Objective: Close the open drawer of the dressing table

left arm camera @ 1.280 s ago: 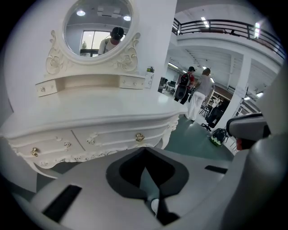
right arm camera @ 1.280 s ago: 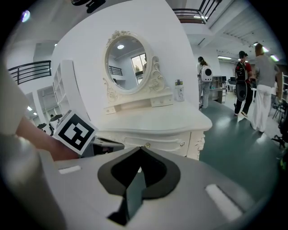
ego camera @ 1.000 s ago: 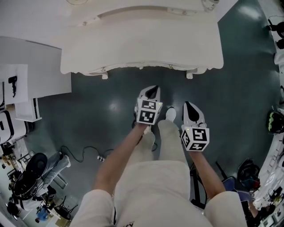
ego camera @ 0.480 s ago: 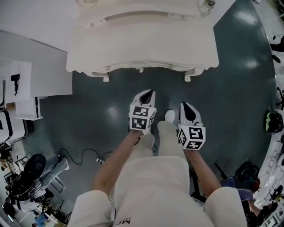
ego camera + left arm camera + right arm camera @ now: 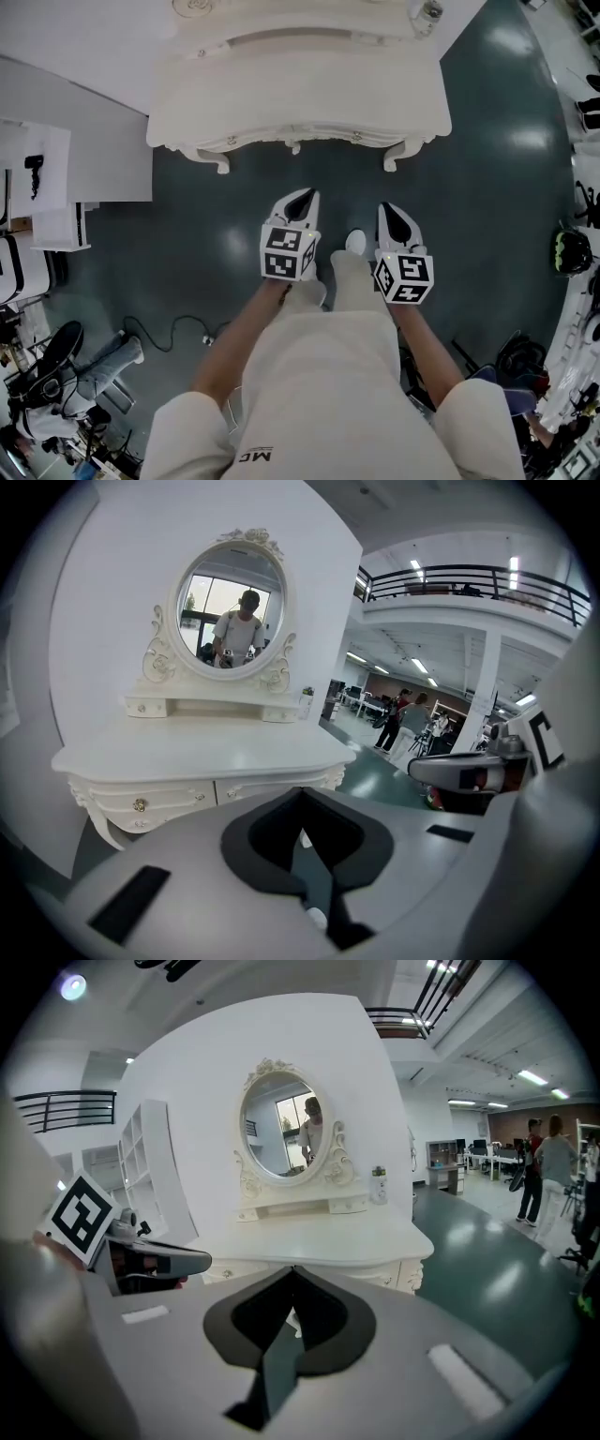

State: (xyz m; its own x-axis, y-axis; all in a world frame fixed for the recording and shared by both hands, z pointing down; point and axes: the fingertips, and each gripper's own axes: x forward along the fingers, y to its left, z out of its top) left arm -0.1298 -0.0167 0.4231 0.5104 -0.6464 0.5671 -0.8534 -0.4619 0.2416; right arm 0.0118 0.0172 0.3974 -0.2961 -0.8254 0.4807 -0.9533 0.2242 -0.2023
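The white dressing table (image 5: 300,94) stands against the wall ahead of me, with an oval mirror (image 5: 231,611) on top. Its drawer fronts (image 5: 141,804) with small knobs look flush with the table's front; I see none standing out. My left gripper (image 5: 305,195) and right gripper (image 5: 386,208) hang side by side over the dark floor, a short way in front of the table and touching nothing. Both sets of jaws are shut with nothing between them. In the gripper views the left gripper (image 5: 300,791) and the right gripper (image 5: 293,1269) both point at the table's front.
A white shelf unit (image 5: 56,178) stands to the left of the table. A cable (image 5: 173,328) and gear (image 5: 47,375) lie on the floor at the lower left. A small bottle (image 5: 378,1185) sits on the tabletop. People (image 5: 544,1171) stand far off to the right.
The table now looks slightly smaller and farther away in the head view. Both grippers have drifted a little to the left and stayed shut.
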